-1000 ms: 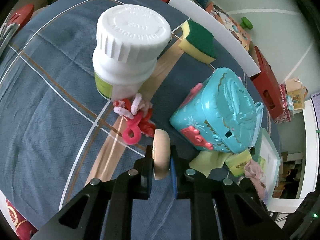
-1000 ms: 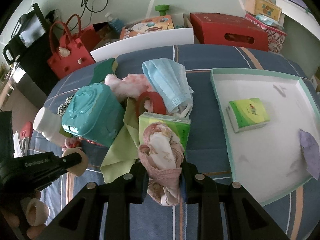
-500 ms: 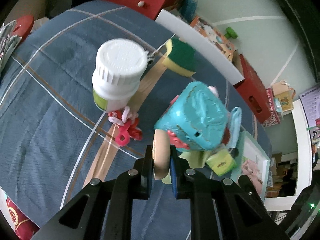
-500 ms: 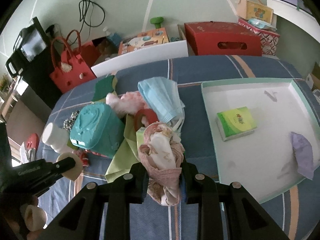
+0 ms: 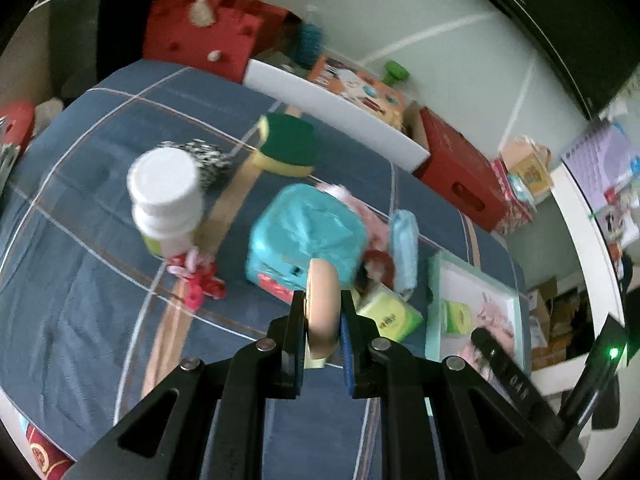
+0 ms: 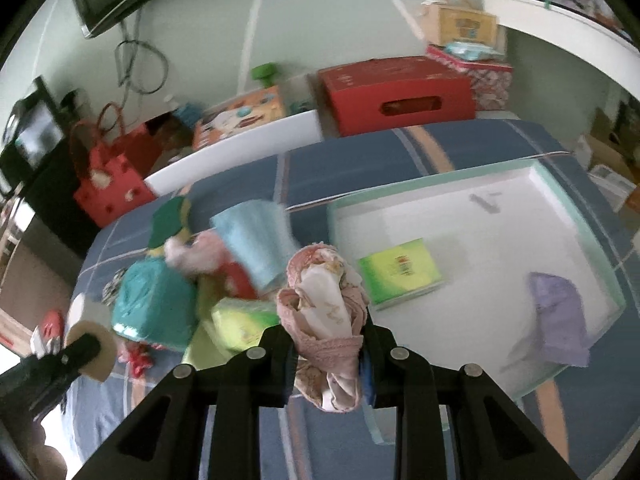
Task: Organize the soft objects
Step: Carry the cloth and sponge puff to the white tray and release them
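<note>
My left gripper point(image 5: 323, 312) is shut on a round beige puff point(image 5: 322, 304), held edge-on above the blue checked cloth. In the right wrist view that gripper point(image 6: 86, 350) with the beige puff point(image 6: 100, 354) shows at the lower left. My right gripper point(image 6: 326, 332) is shut on a bundle of pink lacy cloth point(image 6: 324, 308), held near the left edge of the white tray point(image 6: 500, 220). The tray holds a green tissue pack point(image 6: 400, 272) and a lilac cloth point(image 6: 560, 320).
On the cloth lie a teal toy case point(image 5: 306, 236), a white bottle point(image 5: 166, 200), a green-yellow sponge point(image 5: 288, 146), red-pink chenille stems point(image 5: 196, 276), a blue face mask point(image 6: 256, 240) and another green tissue pack point(image 5: 386, 318). Red boxes point(image 6: 396, 94) and a red bag point(image 5: 204, 30) stand behind.
Both grippers have risen and drawn back from the pile, so the objects look smaller. The right gripper with the pink cloth has shifted toward the tray. Both grips are unchanged.
</note>
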`<state>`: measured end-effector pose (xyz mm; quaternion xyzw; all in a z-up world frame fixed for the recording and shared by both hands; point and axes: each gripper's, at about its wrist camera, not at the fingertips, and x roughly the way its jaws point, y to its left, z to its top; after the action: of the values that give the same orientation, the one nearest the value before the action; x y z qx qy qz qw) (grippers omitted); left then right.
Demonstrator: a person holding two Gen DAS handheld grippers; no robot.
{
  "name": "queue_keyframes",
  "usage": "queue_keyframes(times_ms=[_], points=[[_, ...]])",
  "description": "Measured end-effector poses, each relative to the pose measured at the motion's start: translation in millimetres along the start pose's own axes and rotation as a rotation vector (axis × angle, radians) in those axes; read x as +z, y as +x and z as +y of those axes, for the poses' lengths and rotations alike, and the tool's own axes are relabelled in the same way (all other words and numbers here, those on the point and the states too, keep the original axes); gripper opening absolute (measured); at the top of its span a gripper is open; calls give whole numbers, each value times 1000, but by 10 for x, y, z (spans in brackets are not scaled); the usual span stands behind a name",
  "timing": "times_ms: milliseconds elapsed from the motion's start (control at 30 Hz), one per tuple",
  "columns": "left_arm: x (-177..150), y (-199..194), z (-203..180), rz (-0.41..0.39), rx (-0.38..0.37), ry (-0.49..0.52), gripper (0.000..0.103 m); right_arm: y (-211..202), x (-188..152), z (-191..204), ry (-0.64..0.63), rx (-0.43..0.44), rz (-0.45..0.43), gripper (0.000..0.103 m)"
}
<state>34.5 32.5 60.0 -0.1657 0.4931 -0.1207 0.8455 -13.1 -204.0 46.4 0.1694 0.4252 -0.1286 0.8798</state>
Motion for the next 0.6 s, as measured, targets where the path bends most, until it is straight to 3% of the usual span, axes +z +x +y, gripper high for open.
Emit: queue_keyframes(times_ms=[600], points=[[-62,721,-1404,164,-84,298,15,171,342,-1187,242,-189,-18,27]])
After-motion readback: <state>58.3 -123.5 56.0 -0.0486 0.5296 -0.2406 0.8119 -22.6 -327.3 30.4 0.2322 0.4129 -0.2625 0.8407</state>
